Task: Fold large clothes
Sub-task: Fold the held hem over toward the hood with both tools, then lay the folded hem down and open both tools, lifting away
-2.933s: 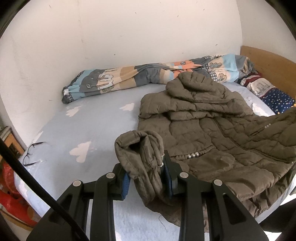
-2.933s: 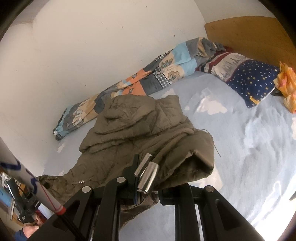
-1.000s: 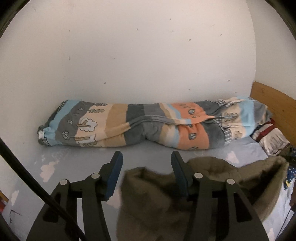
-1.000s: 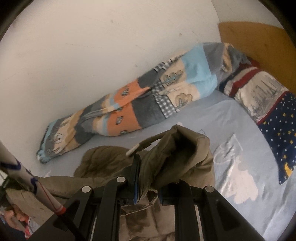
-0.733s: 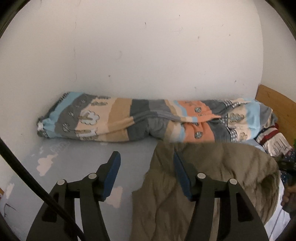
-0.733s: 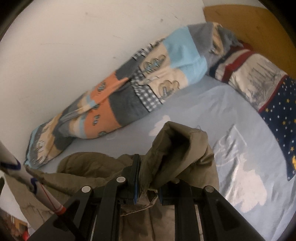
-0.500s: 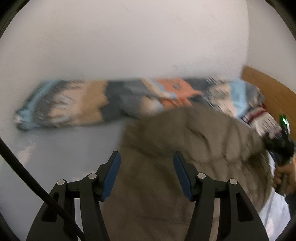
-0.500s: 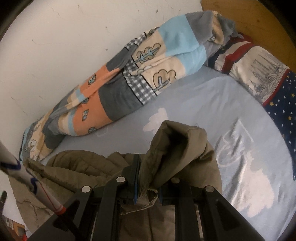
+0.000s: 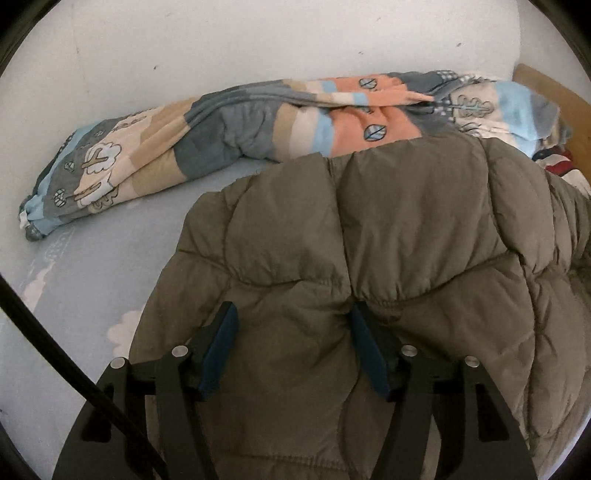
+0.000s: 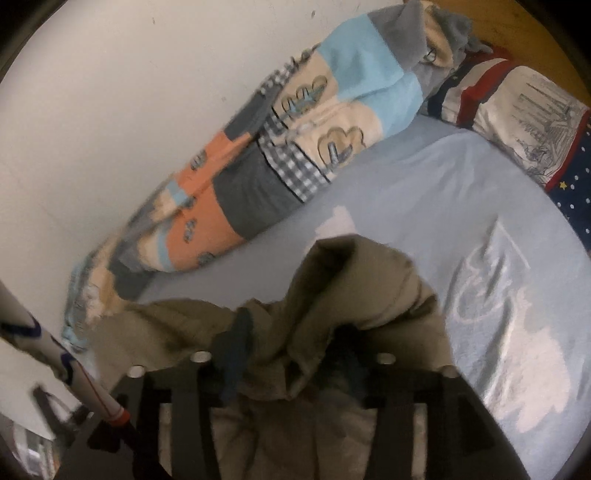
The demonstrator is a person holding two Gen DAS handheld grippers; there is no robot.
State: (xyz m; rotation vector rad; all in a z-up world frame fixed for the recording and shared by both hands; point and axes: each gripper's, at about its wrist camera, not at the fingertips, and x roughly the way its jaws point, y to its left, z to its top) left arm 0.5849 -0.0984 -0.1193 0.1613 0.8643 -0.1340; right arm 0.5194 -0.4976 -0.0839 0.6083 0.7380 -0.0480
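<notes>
An olive quilted puffer jacket [image 9: 388,229] lies spread on the light blue bed sheet [image 9: 92,266]. My left gripper [image 9: 293,325] is open, its blue-padded fingers [image 9: 221,339] wide apart over the jacket's near part, holding nothing. In the right wrist view the same jacket [image 10: 354,295] bunches up between the fingers of my right gripper [image 10: 295,343]. Those fingers stand apart and the view is blurred, with fabric draped over them.
A rolled patchwork quilt [image 9: 229,122] lies along the white wall behind the jacket; it also shows in the right wrist view [image 10: 280,155]. Pillows [image 10: 528,122] and a wooden headboard [image 10: 524,33] are at the right. Bare sheet [image 10: 480,258] lies right of the jacket.
The left gripper let go of the jacket and now hangs open over it. The jacket has been swung over and laid flat. The right gripper's fingers have spread apart from the fold they pinched.
</notes>
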